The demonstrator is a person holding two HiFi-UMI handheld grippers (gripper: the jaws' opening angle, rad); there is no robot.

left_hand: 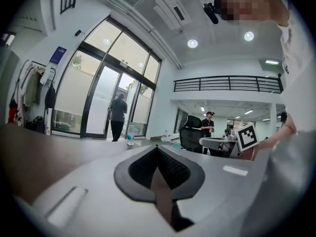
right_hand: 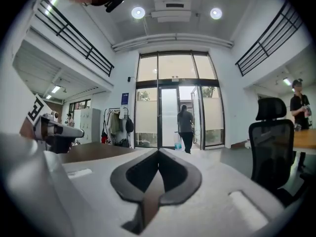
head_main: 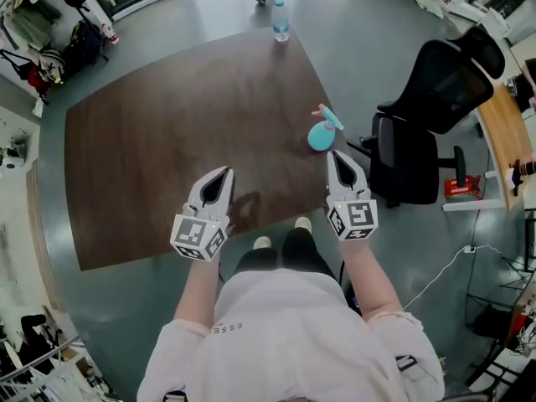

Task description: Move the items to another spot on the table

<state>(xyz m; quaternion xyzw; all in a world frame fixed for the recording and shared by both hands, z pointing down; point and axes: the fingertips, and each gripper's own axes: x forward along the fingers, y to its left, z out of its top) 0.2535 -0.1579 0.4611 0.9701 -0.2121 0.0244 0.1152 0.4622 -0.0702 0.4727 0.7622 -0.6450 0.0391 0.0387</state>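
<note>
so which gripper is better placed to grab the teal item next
Probably right: the right gripper sits just short of the teal item by the table's right edge, the left gripper farther off. Its jaws are shut and empty, so open first.

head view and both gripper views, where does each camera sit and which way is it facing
Head view: on the person's head, looking steeply down at the table; shows forearms, legs, left hand-held gripper and right hand-held gripper.
Left gripper view: rides the left one, facing level across the table toward glass doors; its shut jaws show.
Right gripper view: likewise on the right, jaws shut.
Shared: the water bottle appears in all three.
</note>
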